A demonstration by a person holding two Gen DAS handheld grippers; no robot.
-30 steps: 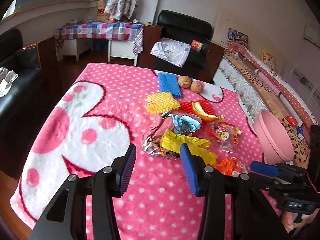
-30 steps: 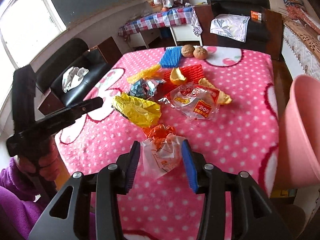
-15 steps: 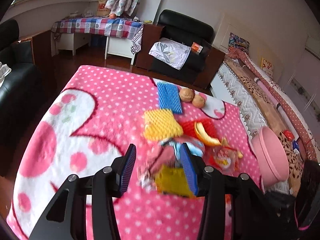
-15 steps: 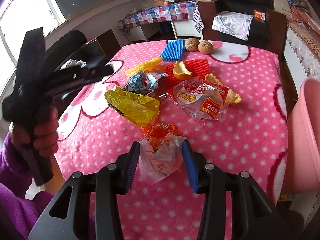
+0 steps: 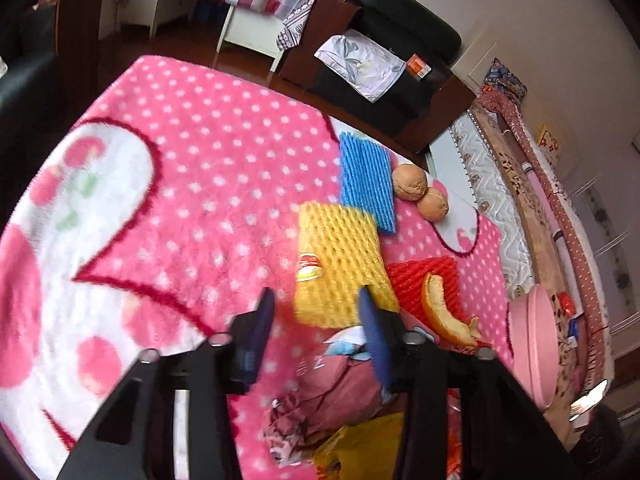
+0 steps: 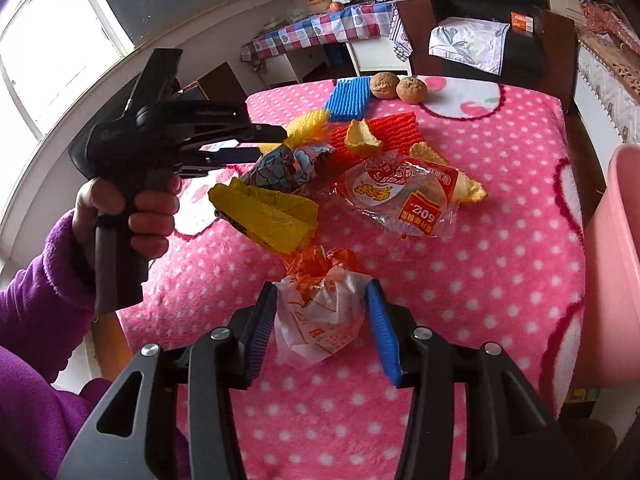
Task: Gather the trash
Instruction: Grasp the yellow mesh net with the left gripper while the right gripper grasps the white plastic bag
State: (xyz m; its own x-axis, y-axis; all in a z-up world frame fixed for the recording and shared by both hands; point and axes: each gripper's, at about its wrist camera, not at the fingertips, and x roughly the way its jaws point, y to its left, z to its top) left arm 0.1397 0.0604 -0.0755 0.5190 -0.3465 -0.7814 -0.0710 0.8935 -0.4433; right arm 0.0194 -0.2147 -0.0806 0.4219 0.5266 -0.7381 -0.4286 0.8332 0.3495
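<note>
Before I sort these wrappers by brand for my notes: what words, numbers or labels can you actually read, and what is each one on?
"60克": upside down on the red corner label of the clear bun wrapper.
Clear bun wrapper, round logo: Chinese characters, upside down, not readable.
Orange-and-white wrapper between the right gripper's fingers: orange print, too crumpled to read.
Blue cartoon wrapper: pictures only, no legible text.
Orange box on the chair: too small.

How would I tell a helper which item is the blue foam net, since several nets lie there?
On the pink polka-dot blanket, look to the far edge, by the two round brown walnuts. The flat ribbed blue foam net lies touching them; its yellow and red neighbours lie nearer.
</note>
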